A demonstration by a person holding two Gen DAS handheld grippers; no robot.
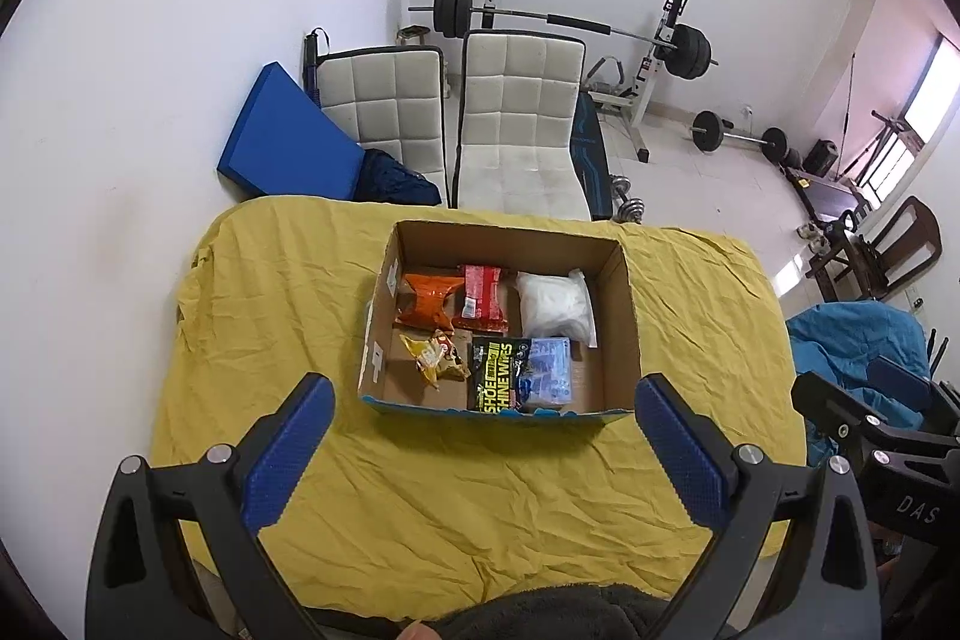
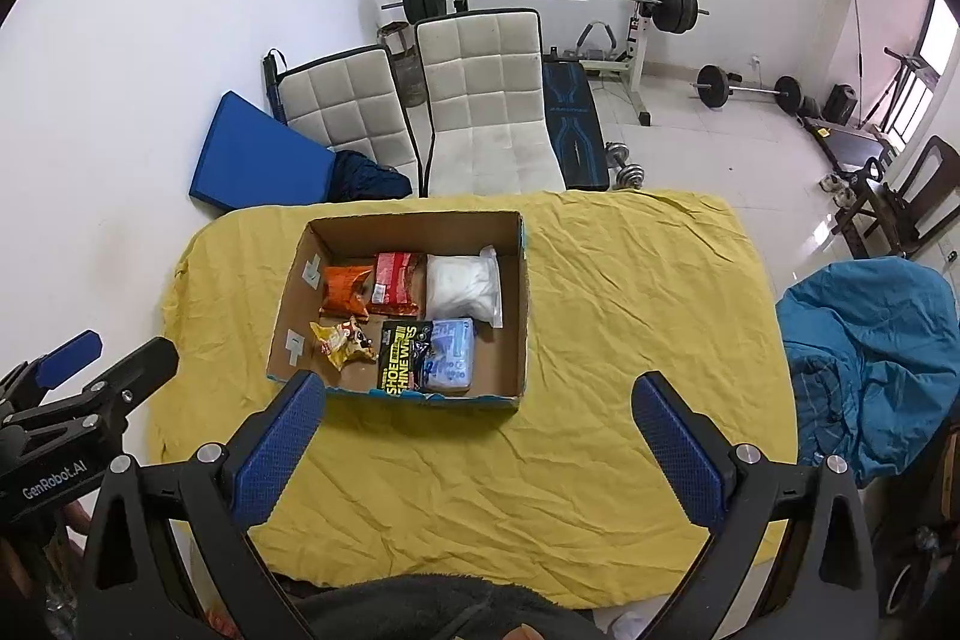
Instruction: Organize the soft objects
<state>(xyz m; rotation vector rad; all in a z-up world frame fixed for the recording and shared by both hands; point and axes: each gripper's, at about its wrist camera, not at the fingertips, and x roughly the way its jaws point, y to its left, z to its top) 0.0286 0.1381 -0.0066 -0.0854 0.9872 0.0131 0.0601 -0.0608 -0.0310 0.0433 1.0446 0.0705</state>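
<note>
An open cardboard box (image 1: 621, 316) (image 2: 521, 304) stands on the yellow-covered table (image 1: 480, 490) (image 2: 630, 310). Inside lie an orange snack bag (image 1: 427, 301) (image 2: 347, 290), a red packet (image 1: 483, 297) (image 2: 394, 283), a white plastic bag (image 1: 555, 304) (image 2: 463, 287), a yellow snack bag (image 1: 433, 355) (image 2: 342, 340), a black shoe shine wipes pack (image 1: 497, 373) (image 2: 399, 355) and a light blue pack (image 1: 547, 367) (image 2: 451, 353). My left gripper (image 1: 485, 421) is open and empty, held above the table in front of the box. My right gripper (image 2: 479, 421) is open and empty, in front of the box and to its right.
Two white padded chairs (image 1: 519, 124) (image 2: 486, 100) and a blue mat (image 1: 282, 130) stand behind the table. A weight bench with barbell (image 1: 600, 22) is further back. A blue cloth heap (image 2: 870, 352) lies right of the table. The other gripper shows at each view's edge (image 1: 870, 424) (image 2: 84, 400).
</note>
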